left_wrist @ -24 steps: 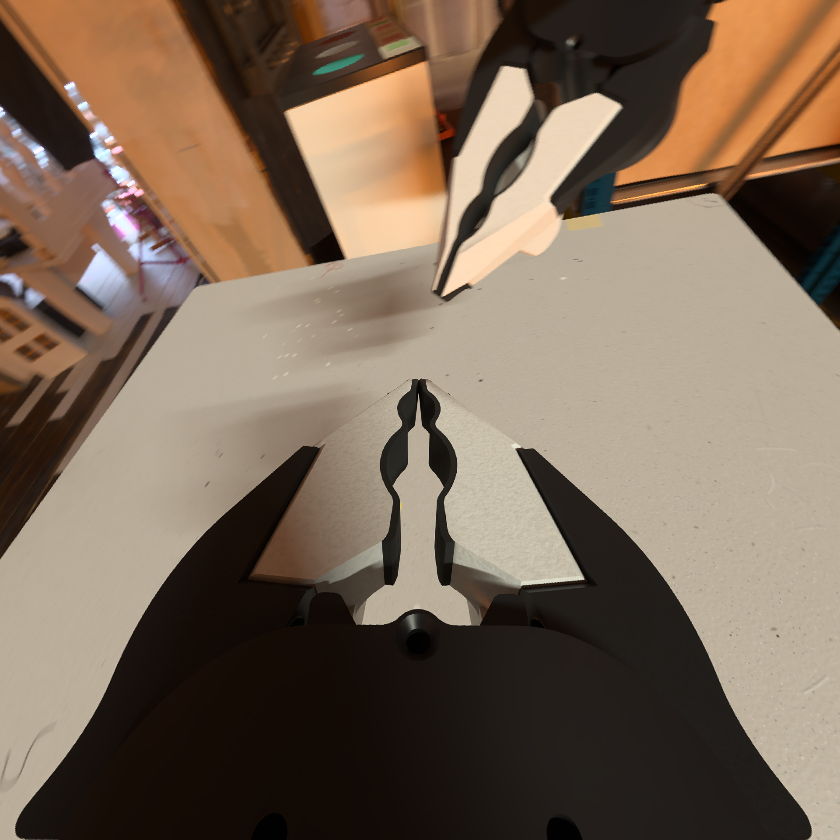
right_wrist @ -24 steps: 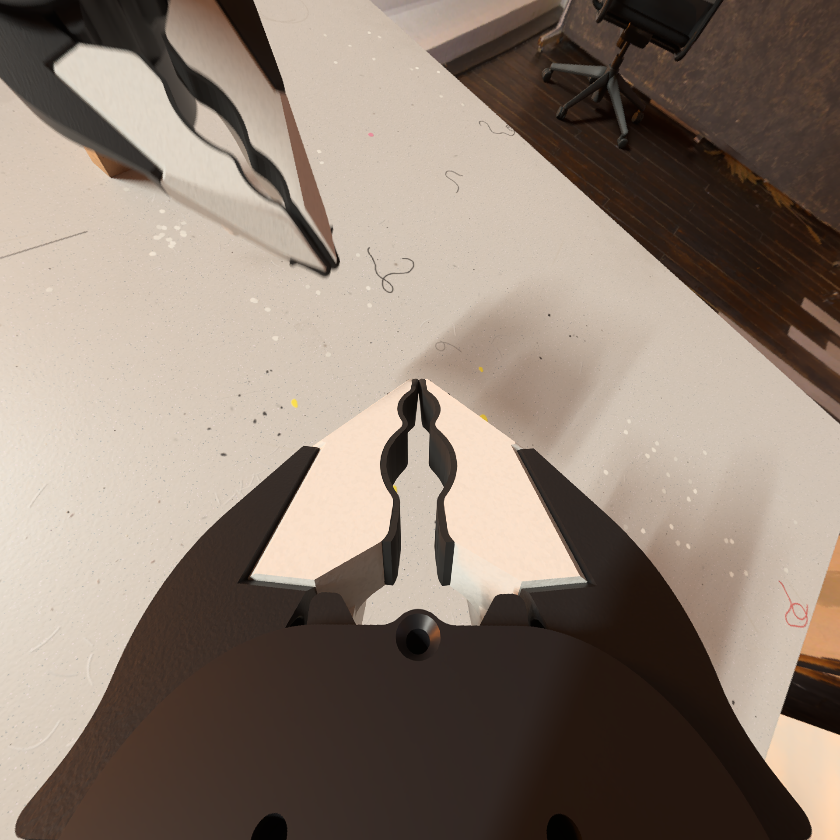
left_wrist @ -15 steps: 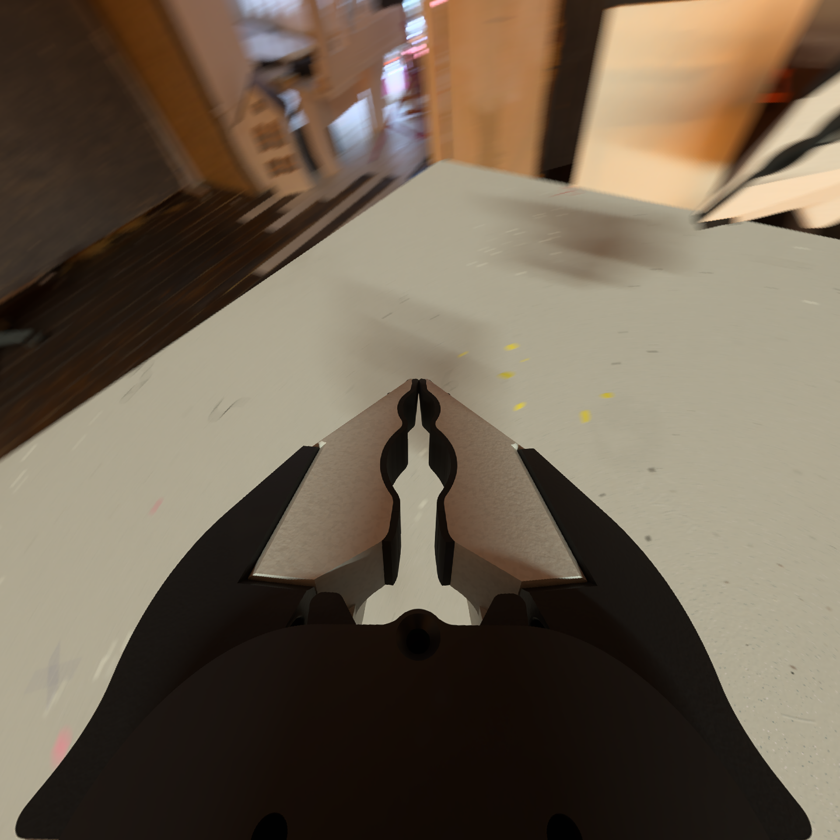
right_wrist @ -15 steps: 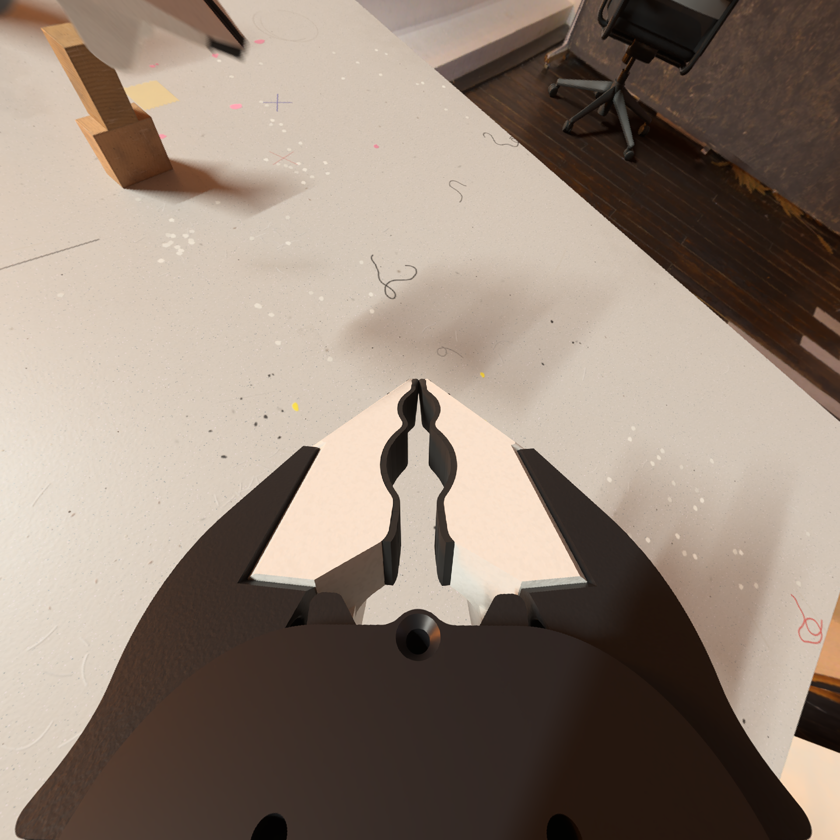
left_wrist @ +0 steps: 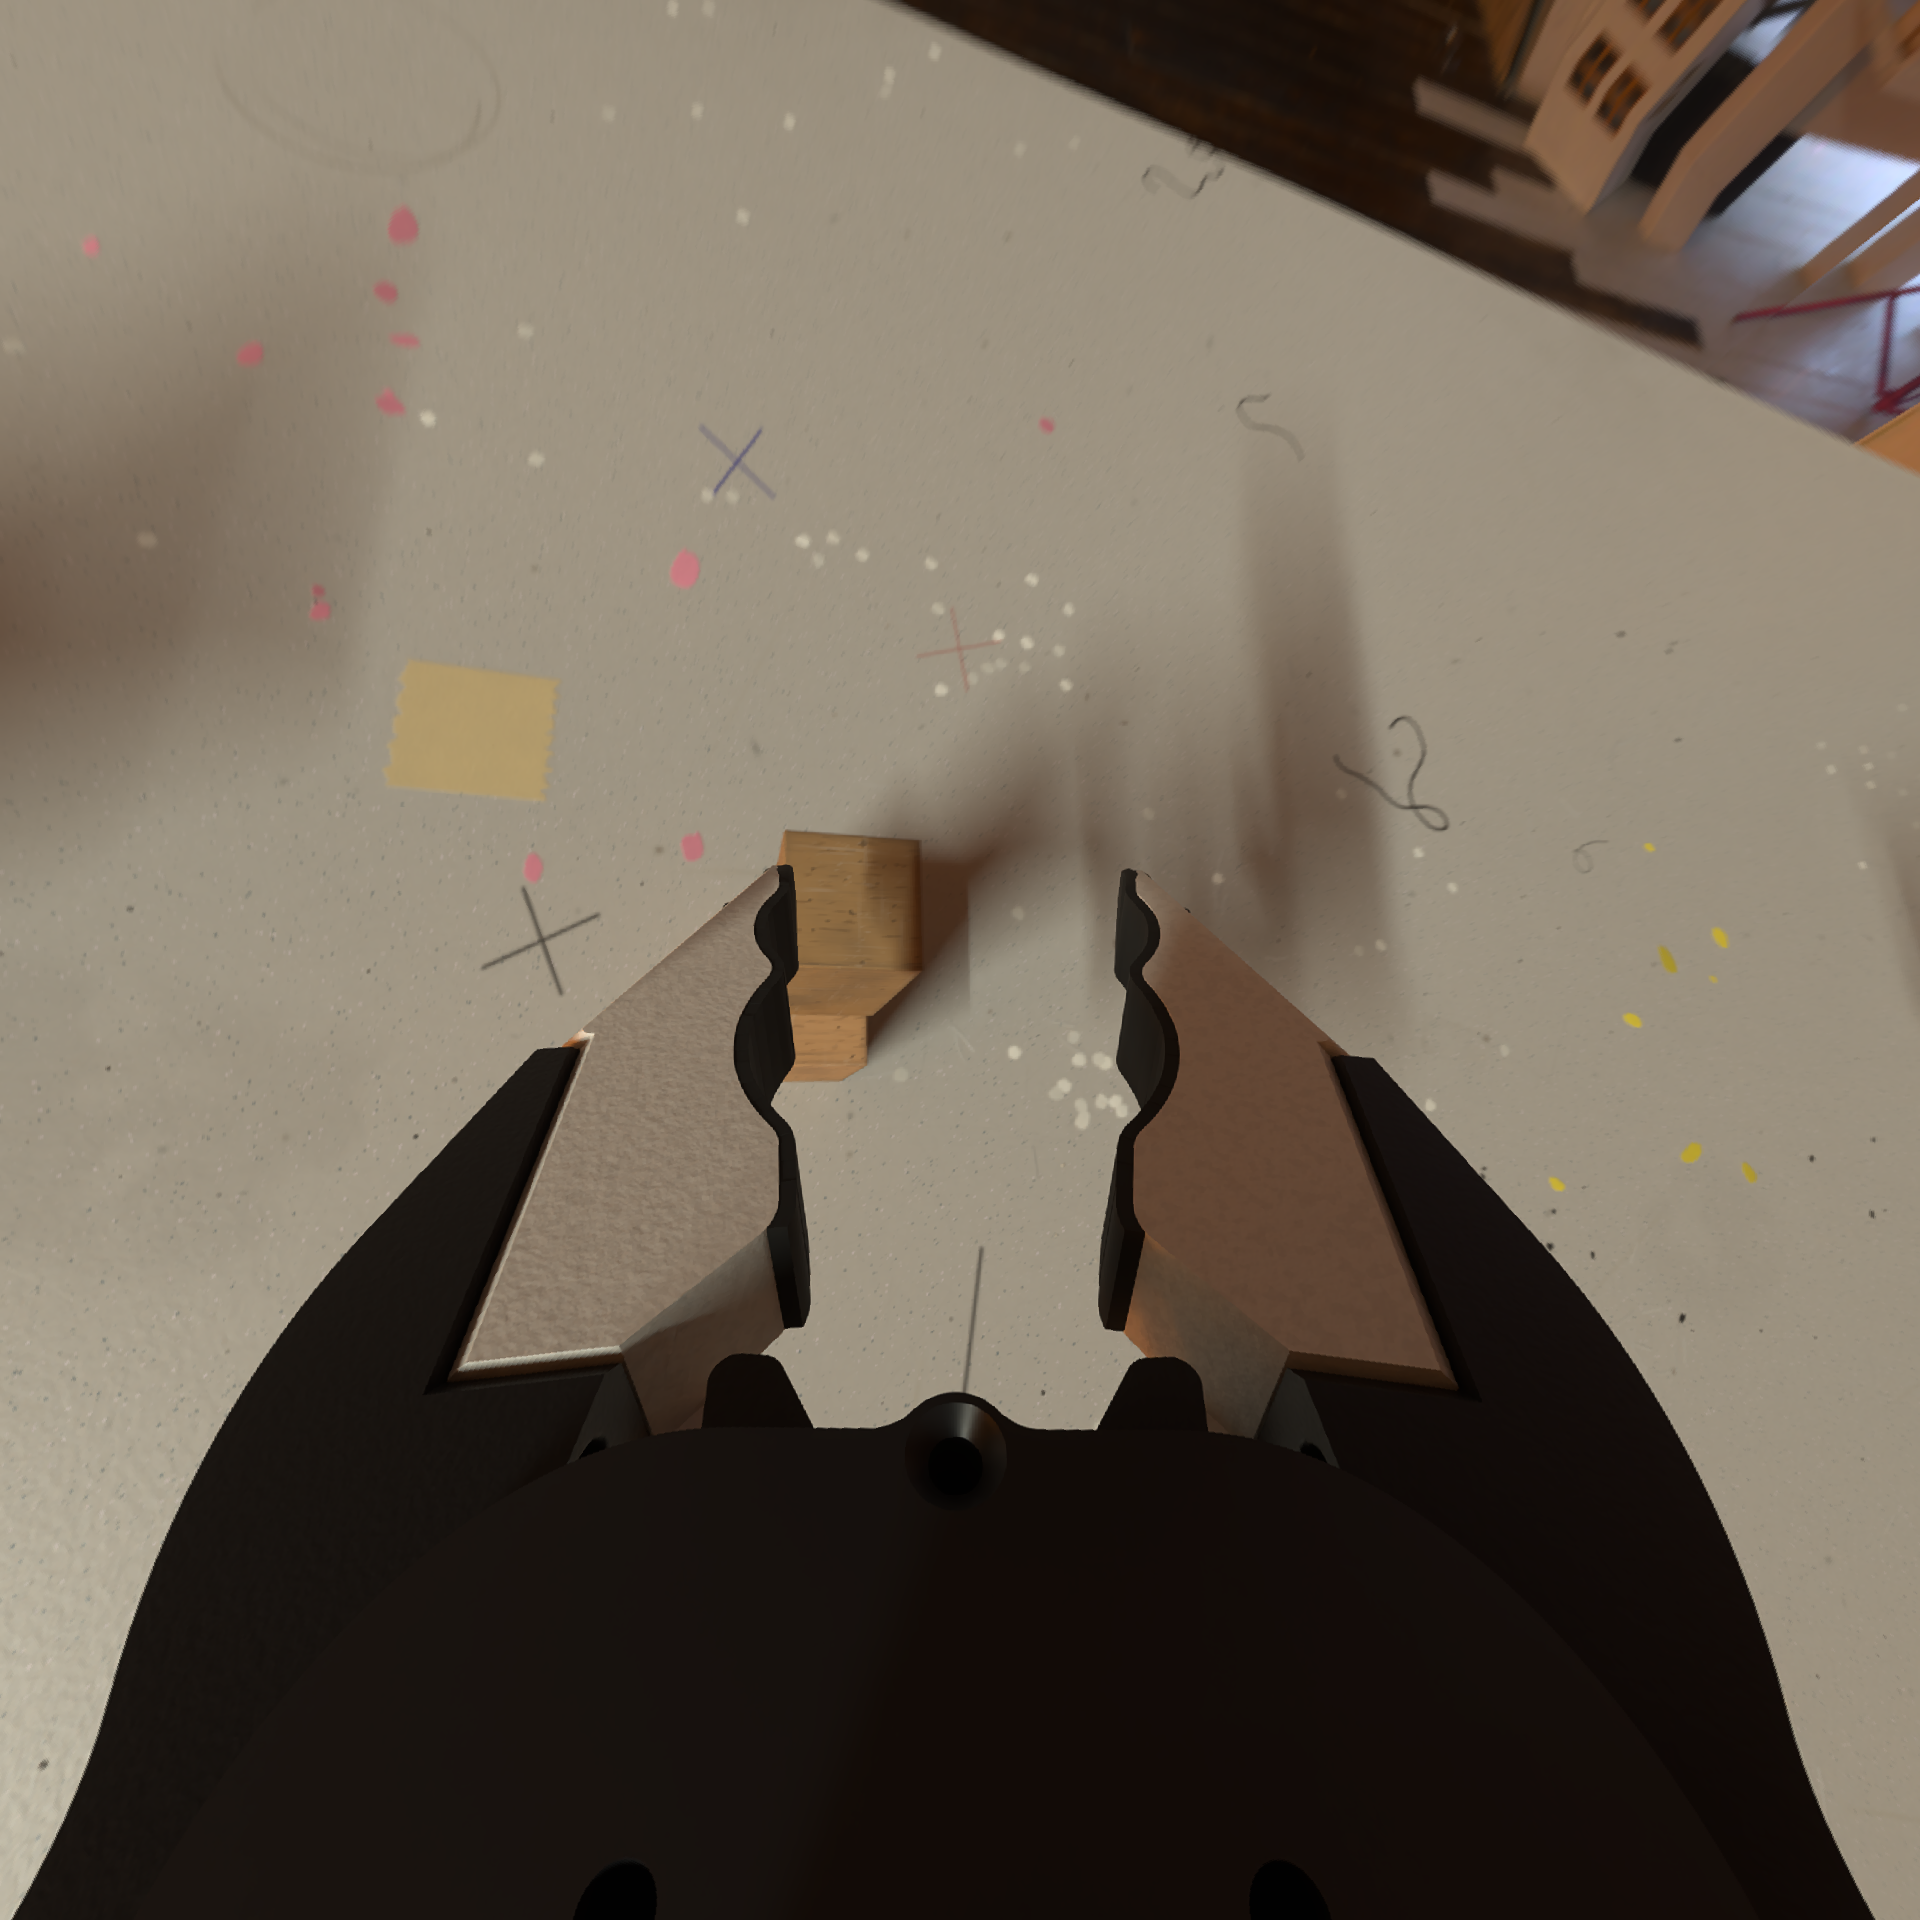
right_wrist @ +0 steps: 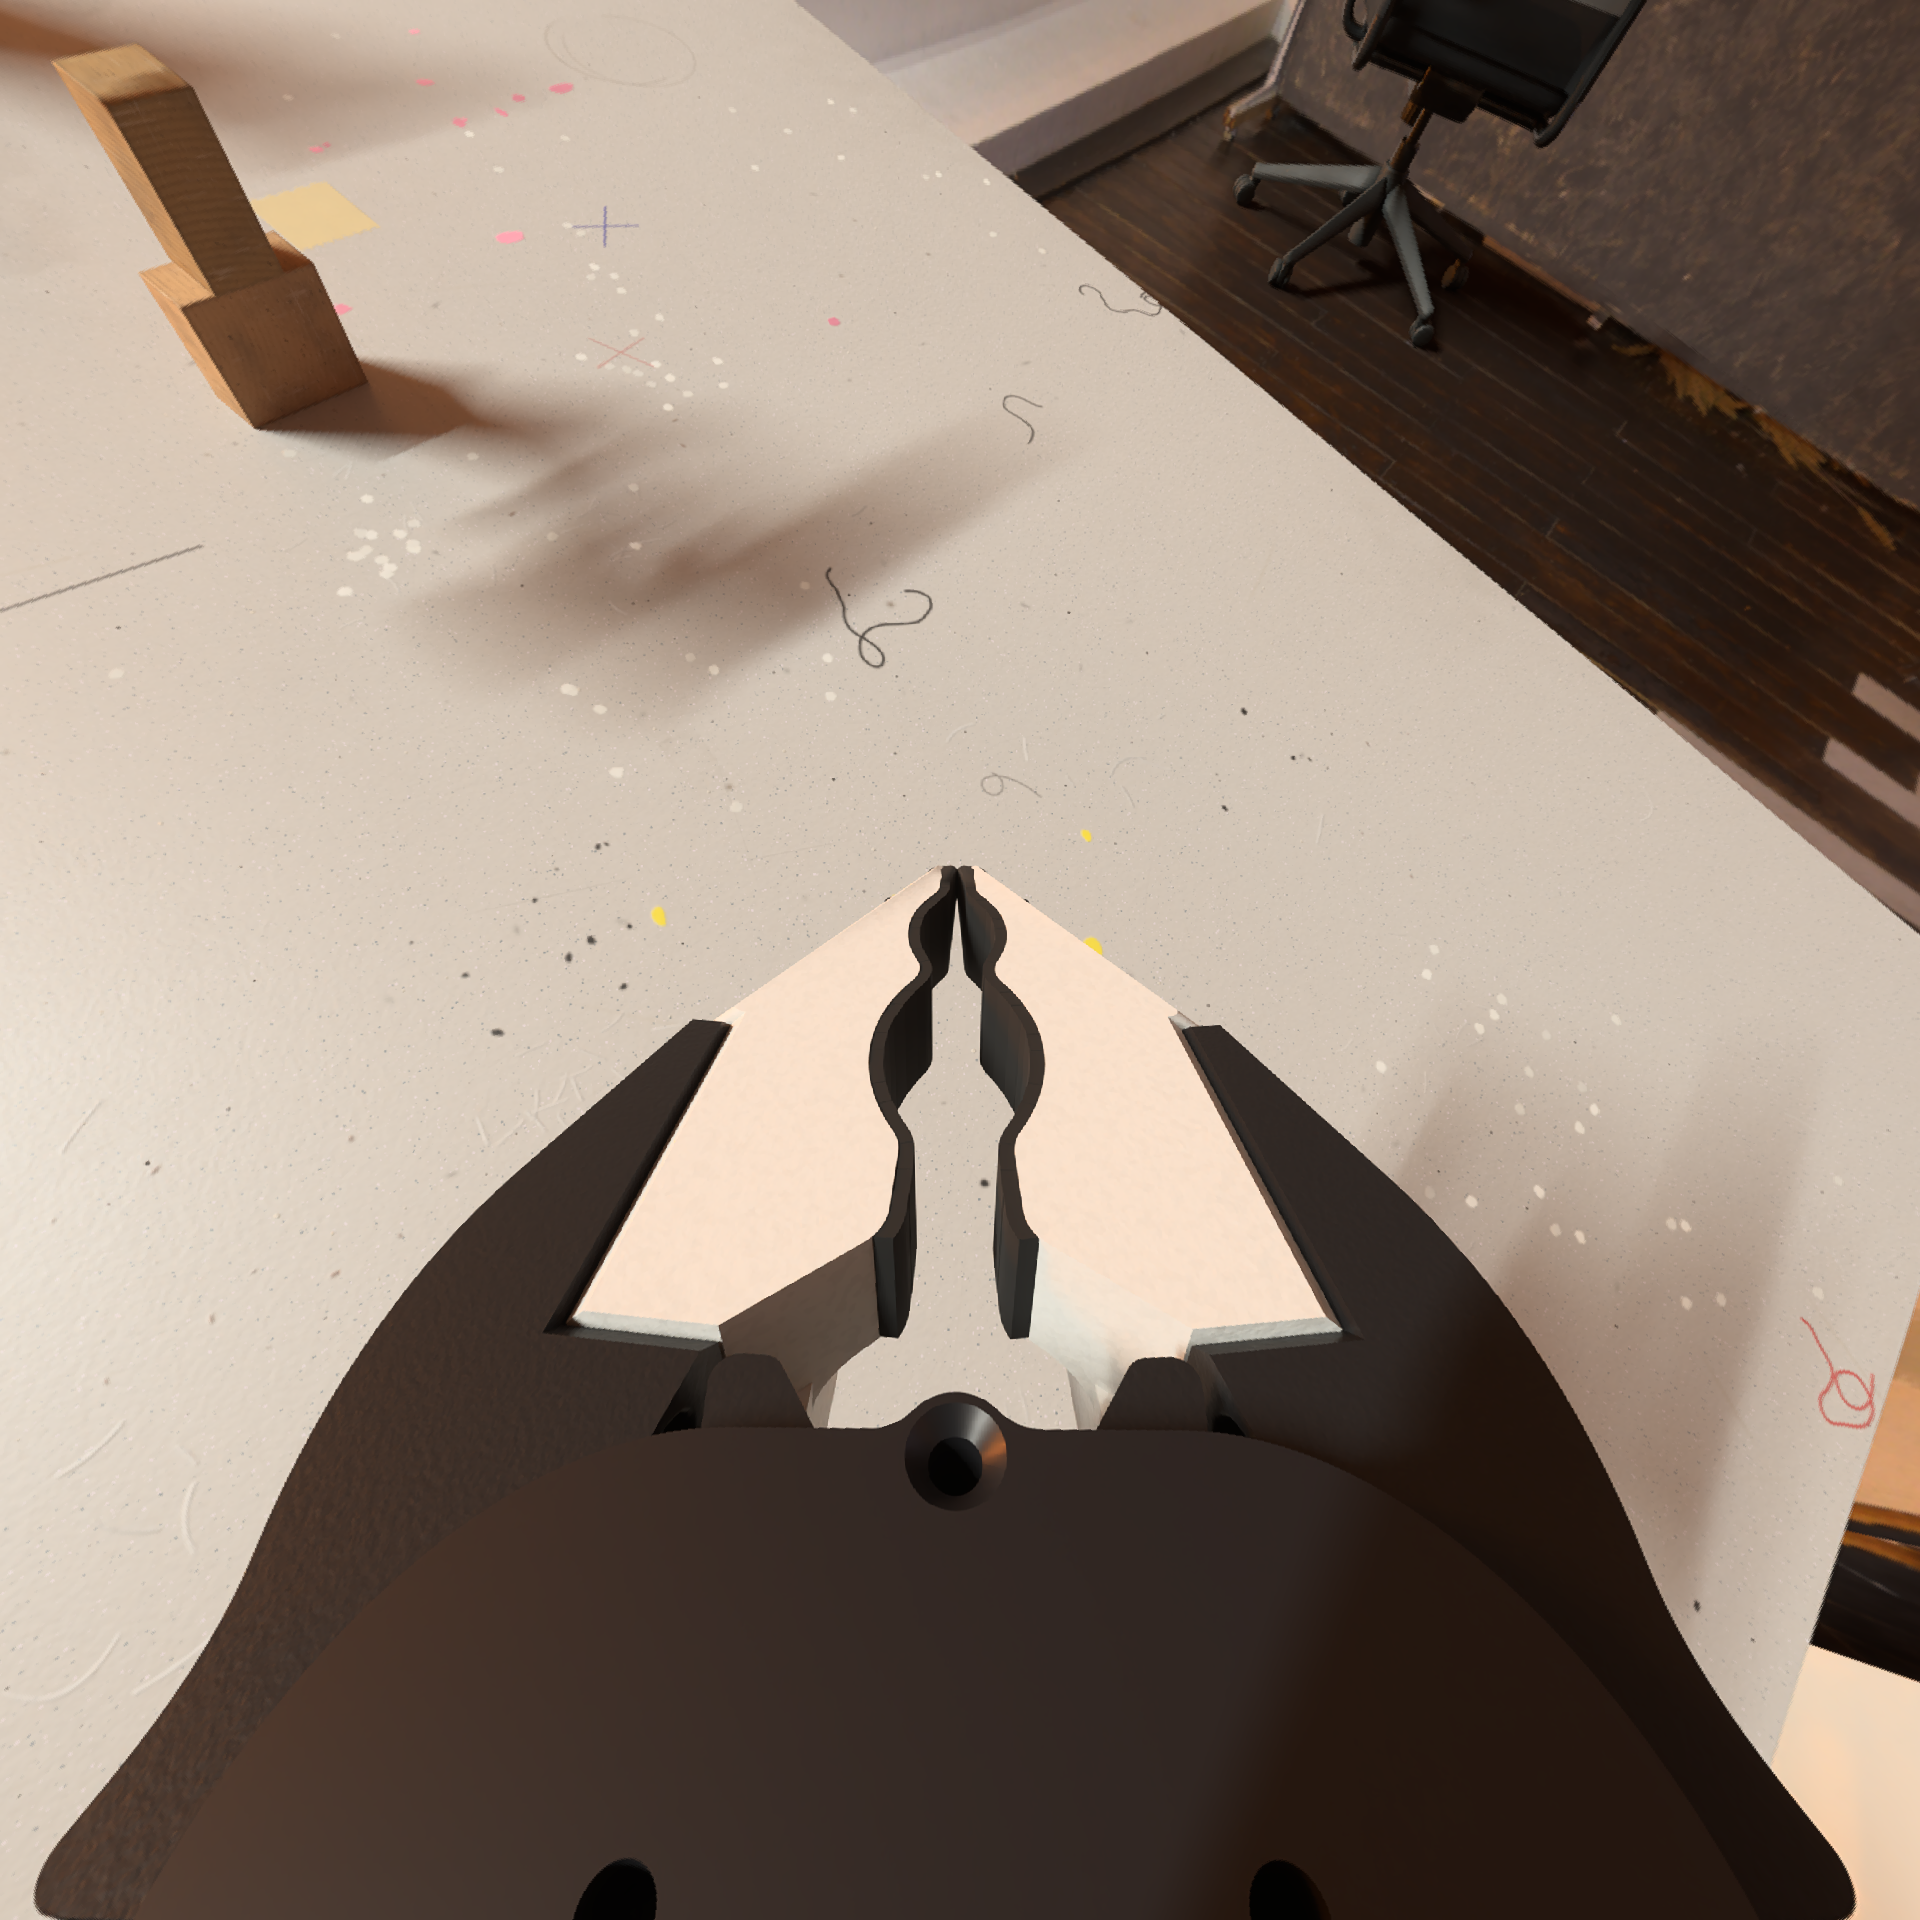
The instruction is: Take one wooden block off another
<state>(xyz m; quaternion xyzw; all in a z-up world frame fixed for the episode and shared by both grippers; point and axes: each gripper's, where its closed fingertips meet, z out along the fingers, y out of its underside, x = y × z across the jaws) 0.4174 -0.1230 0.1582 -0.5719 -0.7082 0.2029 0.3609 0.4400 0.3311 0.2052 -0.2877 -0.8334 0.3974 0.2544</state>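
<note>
The left tongs [left_wrist: 951,883] are spread wide above the counter [left_wrist: 1143,312]. The top block [left_wrist: 854,902] is seen stacked on the bottom block [left_wrist: 826,1047], just beside the left finger. The right tongs [right_wrist: 954,873] are pressed together, holding nothing, well apart from the blocks at the far left.

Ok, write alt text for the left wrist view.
The left tool hangs open above two stacked wooden blocks, its left finger overlapping them, on a paint-speckled table. A yellow tape square lies beyond.
</note>
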